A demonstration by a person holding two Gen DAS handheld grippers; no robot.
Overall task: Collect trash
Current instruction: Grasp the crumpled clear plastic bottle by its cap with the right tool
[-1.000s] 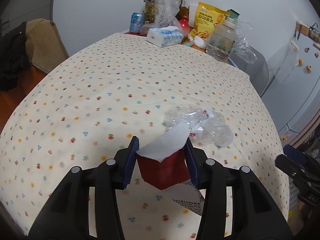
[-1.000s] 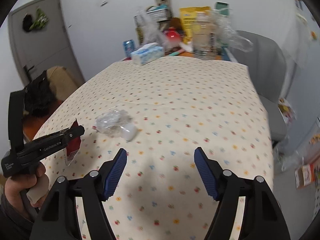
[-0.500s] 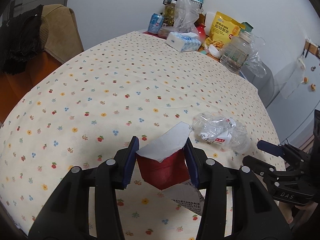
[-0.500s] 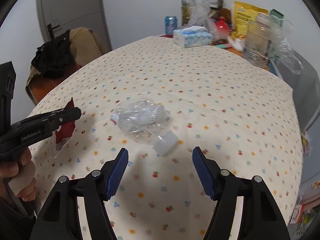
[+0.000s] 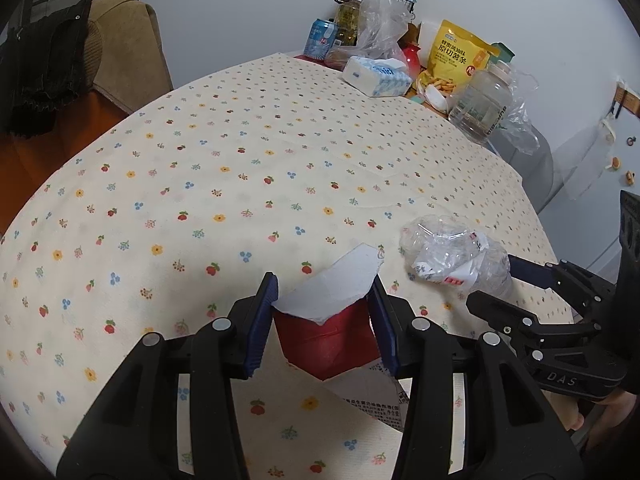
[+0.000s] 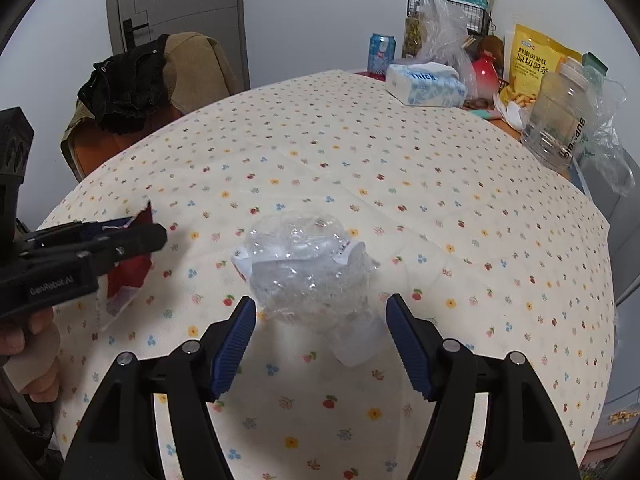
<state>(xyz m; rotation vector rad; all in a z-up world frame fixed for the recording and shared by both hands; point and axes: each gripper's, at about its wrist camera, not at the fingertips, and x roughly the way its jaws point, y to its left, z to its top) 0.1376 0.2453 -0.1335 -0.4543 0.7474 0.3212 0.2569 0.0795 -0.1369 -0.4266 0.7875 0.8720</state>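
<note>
Crushed bottle (image 6: pixel 310 276) between spread right gripper (image 6: pixel 320 336) fingers — left gripper (image 5: pixel 324 330) clamps red wrapper (image 5: pixel 326 338).

"GenRobot.AI" is printed in white on the body of the left gripper (image 6: pixel 80 252), and "DAS" on the right gripper (image 5: pixel 532 300). "Thick" is read on the tissue pack (image 6: pixel 426 84). Chinese characters, "原切薯条", are shown on the yellow snack bag (image 5: pixel 454 60).

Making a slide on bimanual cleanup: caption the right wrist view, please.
Open right gripper approaches a crushed plastic bottle on the floral tablecloth.
</note>
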